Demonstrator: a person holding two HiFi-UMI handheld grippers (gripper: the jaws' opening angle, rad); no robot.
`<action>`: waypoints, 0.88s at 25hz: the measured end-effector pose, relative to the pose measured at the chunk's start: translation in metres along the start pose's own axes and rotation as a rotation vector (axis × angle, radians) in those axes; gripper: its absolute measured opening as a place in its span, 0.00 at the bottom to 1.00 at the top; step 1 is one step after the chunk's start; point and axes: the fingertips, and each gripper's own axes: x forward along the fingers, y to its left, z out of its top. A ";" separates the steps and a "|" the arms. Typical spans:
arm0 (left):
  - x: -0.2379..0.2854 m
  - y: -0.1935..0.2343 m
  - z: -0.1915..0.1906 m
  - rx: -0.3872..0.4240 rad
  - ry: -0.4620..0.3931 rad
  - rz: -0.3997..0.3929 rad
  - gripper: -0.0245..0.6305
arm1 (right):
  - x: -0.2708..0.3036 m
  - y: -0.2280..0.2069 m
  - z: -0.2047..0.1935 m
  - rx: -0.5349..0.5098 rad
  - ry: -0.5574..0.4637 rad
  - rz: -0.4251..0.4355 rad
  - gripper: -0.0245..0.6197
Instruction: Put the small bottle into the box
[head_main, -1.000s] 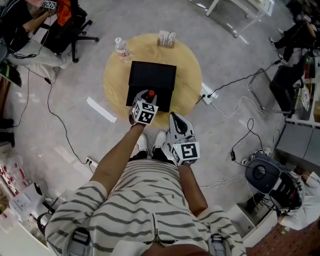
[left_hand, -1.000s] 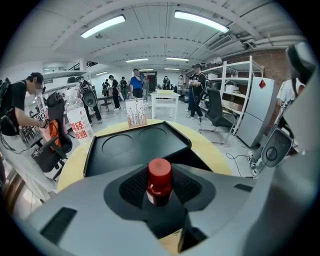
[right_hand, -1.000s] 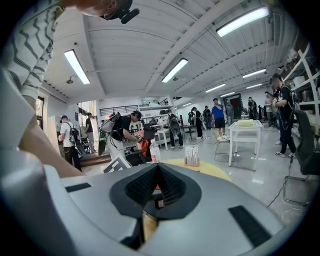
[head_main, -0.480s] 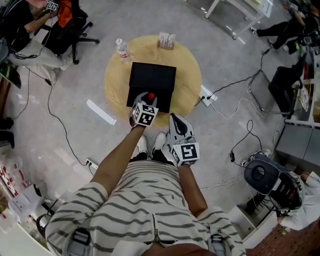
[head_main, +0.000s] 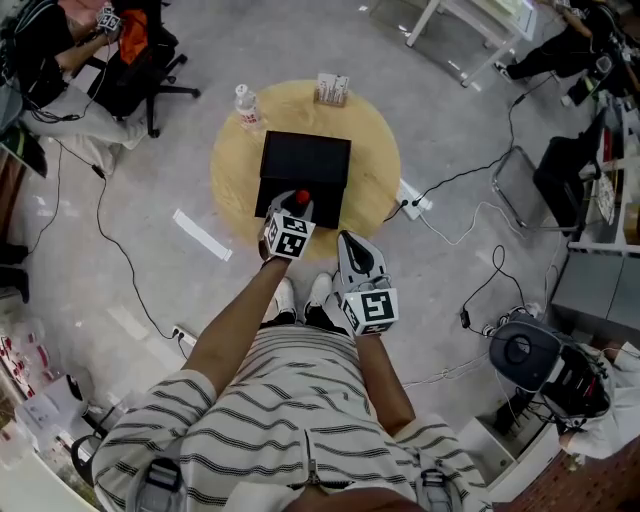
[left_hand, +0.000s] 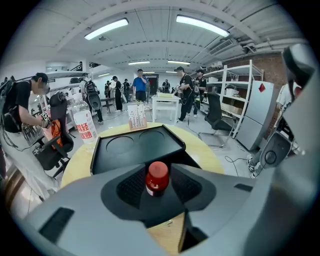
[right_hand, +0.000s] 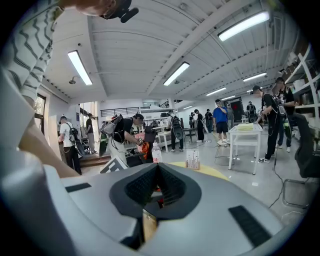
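Almost nothing changes over the last second: the head view drifts a little, so the round table (head_main: 378, 150) and black box (head_main: 305, 160) sit slightly lower in frame, but the left gripper (head_main: 298, 203) keeps its spot at the box's 6 o'clock edge. Its jaws are pinching the small bottle (left_hand: 157, 178), red cap up, body gripped between the dark pads (left_hand: 131, 186). In the left gripper view the box top lies just past the bottle toward 12 o'clock, with two round recesses visible. So the bottle is not in the box yet, only at its near rim; my read is a pause before moving it in and letting go. The right gripper (head_main: 351, 243) sits off the table at 5 o'clock from the left one, jaws pressed together with nothing in them, idle. A water bottle (head_main: 246, 103) stands at the table's 10 o'clock and a card stand (head_main: 333, 88) at 12 o'clock, both apart from the box.
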 end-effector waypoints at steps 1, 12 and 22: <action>-0.001 0.000 0.000 0.000 -0.002 0.002 0.27 | -0.001 0.001 0.000 0.000 -0.001 0.000 0.05; -0.032 -0.005 0.010 -0.024 -0.066 0.014 0.27 | -0.011 0.006 0.003 -0.013 -0.022 -0.003 0.05; -0.063 -0.020 0.031 -0.032 -0.154 0.008 0.25 | -0.024 0.009 0.009 -0.020 -0.045 -0.004 0.05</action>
